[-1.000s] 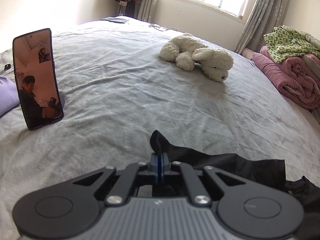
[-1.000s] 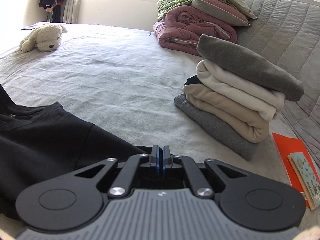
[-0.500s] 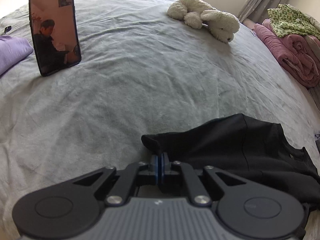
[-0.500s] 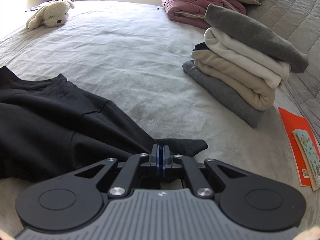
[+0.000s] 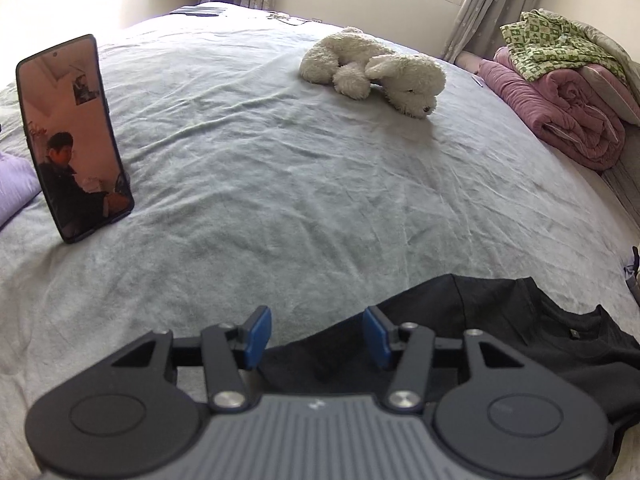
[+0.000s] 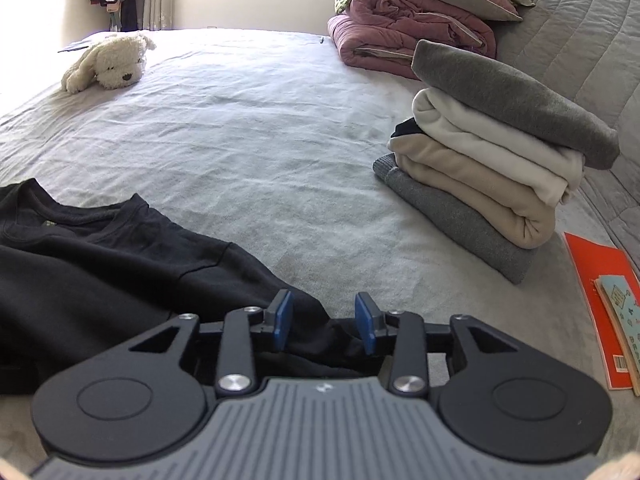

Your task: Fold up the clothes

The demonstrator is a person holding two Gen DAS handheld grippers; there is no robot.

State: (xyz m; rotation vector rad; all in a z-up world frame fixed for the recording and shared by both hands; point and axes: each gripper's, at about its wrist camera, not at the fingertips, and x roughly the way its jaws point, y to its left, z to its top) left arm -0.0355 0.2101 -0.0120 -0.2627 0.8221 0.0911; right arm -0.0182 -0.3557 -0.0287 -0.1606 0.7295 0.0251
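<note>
Both pairs of tongs have let go since half a second ago: the left gripper [image 5: 316,334] and the right gripper [image 6: 325,324], then clamped on cloth, now stand with blue pads spread and nothing between them. One black sweatshirt [image 6: 100,264] lies spread on the grey bed sheet [image 5: 280,184], collar away from the person, a sleeve end under each gripper. Its body looks slack and rumpled, so a fold made over those wrinkles could come out crooked, and a pad closing low could catch the sheet together with the sleeve. To the right stands one stack of folded clothes [image 6: 492,172], with five layers showing. Also counted: one white plush dog [image 5: 376,70], one propped phone [image 5: 74,136], one rolled pink quilt [image 6: 404,28], and two books [image 6: 604,304].
</note>
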